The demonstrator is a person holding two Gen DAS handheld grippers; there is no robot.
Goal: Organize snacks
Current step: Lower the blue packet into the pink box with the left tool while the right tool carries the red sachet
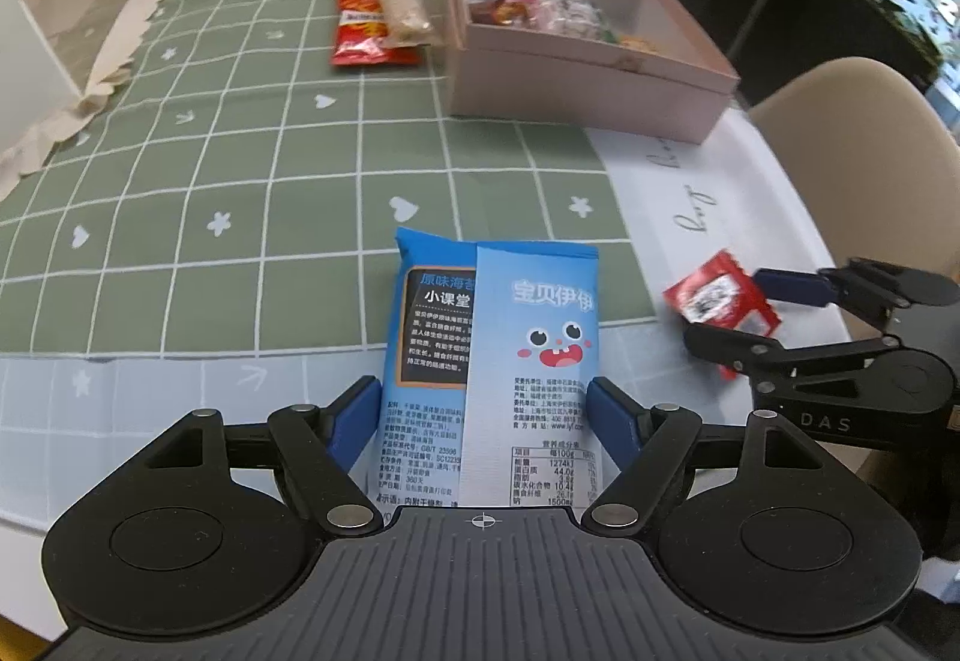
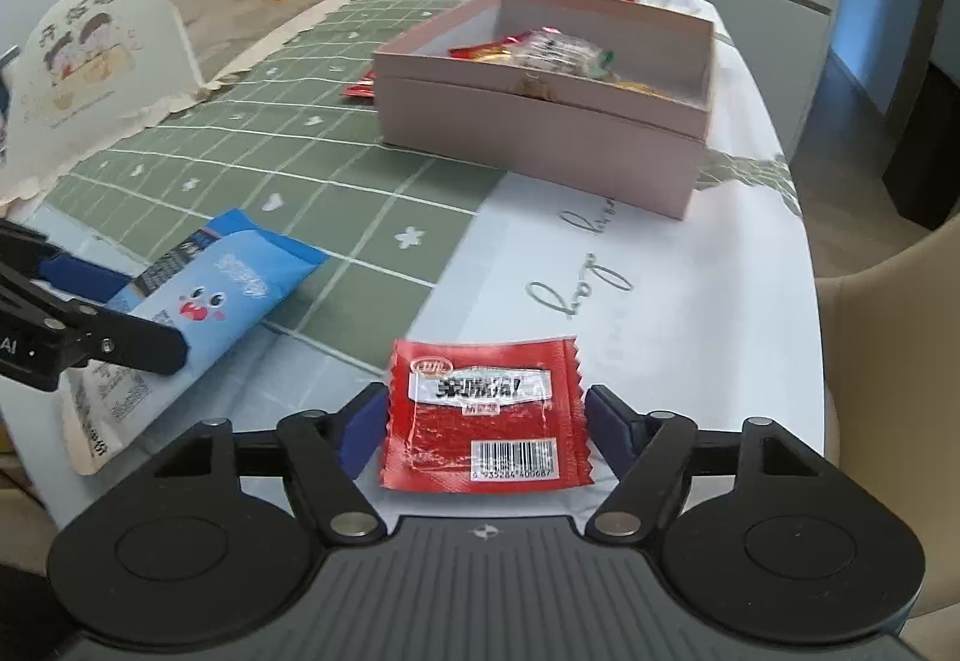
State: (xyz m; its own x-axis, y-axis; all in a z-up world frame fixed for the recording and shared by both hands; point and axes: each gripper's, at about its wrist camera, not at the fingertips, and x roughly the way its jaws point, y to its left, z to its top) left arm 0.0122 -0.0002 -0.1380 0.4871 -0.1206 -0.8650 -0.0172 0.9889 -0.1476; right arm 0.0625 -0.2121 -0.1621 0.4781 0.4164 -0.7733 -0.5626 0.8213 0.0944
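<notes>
- Collecting step: our left gripper clasps the blue snack pack; our right gripper straddles the red sachet, pads seemingly just touching, near worktop edge.
- Next: we lift both into the far pink box.

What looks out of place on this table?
Two packets, a red one and a pale one, lie loose on the green cloth left of the pink box rather than inside it. No spills or damage visible.
</notes>
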